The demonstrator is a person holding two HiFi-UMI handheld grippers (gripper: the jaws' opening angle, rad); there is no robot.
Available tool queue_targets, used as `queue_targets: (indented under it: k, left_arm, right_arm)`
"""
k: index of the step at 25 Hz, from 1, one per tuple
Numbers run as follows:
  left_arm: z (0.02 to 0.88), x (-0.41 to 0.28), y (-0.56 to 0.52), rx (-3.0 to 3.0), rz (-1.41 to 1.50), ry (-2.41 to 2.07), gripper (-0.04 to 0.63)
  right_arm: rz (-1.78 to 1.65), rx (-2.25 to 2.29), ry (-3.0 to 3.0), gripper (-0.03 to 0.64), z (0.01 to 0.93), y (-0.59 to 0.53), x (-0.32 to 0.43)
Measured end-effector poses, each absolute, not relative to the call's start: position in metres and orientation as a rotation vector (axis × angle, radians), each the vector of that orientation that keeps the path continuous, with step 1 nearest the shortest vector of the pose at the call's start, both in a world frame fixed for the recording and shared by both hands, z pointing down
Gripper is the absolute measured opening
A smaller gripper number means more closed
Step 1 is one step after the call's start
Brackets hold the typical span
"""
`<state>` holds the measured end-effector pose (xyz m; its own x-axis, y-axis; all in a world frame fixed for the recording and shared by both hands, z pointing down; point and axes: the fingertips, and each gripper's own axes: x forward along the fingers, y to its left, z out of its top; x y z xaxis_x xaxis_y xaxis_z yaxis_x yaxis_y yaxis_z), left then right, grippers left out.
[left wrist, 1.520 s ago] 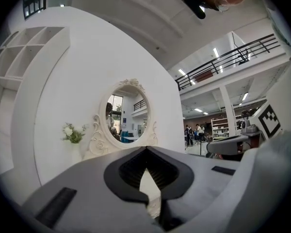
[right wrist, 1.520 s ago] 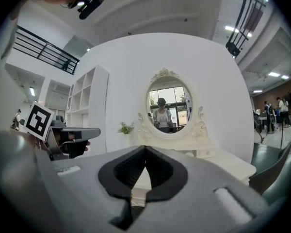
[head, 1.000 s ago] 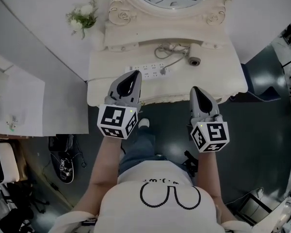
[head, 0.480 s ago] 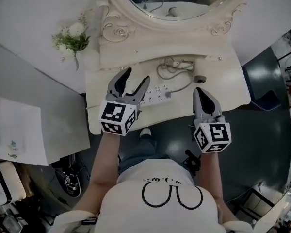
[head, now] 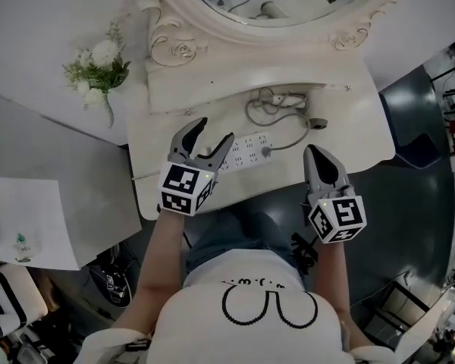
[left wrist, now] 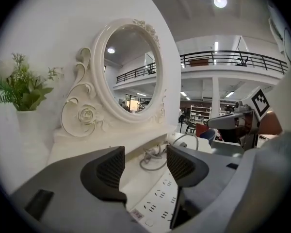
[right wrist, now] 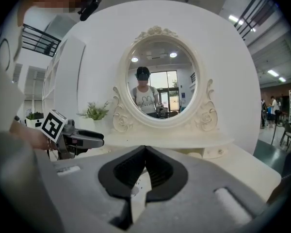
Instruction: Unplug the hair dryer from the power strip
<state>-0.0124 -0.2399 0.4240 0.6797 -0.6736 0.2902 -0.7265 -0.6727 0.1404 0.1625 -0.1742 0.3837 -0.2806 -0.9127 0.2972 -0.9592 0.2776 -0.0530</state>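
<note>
The power strip (head: 246, 149) lies near the counter's (head: 349, 131) front edge, with the plug (head: 267, 152) of the hair dryer (head: 316, 123) in its right end. The left claw (head: 214, 130), its jaws just opened and empty, hovers above the strip's left end. The right claw (head: 315, 152) is clenched and empty. Both are farther in over the counter than a second ago. Yanking the plug unbraced could drag the strip along.

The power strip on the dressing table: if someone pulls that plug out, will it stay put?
The power strip looks like a long, flat, rigid plastic bar, so it probably won't bend. It seems to lie loose on the smooth white tabletop, so a tug on the plug would likely drag it unless pinned.
</note>
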Motion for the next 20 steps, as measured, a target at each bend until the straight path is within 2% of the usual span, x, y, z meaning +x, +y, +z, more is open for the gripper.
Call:
queue_targets:
  k: [11,12,13,15,17,18,20]
  left_arm:
    - [0.522,-0.008,-0.202,2.571,0.677,-0.999,0.265]
    - [0.527,-0.007,-0.200,2.567,0.695,-0.987,0.265]
    - [0.532,-0.006,-0.199,2.561,0.709,-0.979,0.265]
    - [0.539,-0.004,-0.200,2.553,0.734,-0.972,0.265]
    - [0.544,-0.001,-0.201,2.552,0.765,-0.963,0.265]
    - [0.547,0.000,-0.201,2.551,0.784,-0.957,0.265]
    - [0.553,0.001,-0.200,2.545,0.815,-0.947,0.265]
  right_arm:
    - [0.572,1.593,-2.262,0.008,0.455,-0.163,0.154]
    - [0.588,1.571,-2.256,0.047,0.461,-0.162,0.153]
    - [0.601,1.547,-2.253,0.133,0.466,-0.162,0.150]
    - [0.616,1.508,-2.250,0.207,0.475,-0.162,0.147]
    - [0.621,1.478,-2.240,0.333,0.482,-0.163,0.146]
    - [0.617,1.464,-2.234,0.374,0.485,-0.164,0.146]
    - [0.605,1.442,-2.233,0.385,0.486,-0.165,0.145]
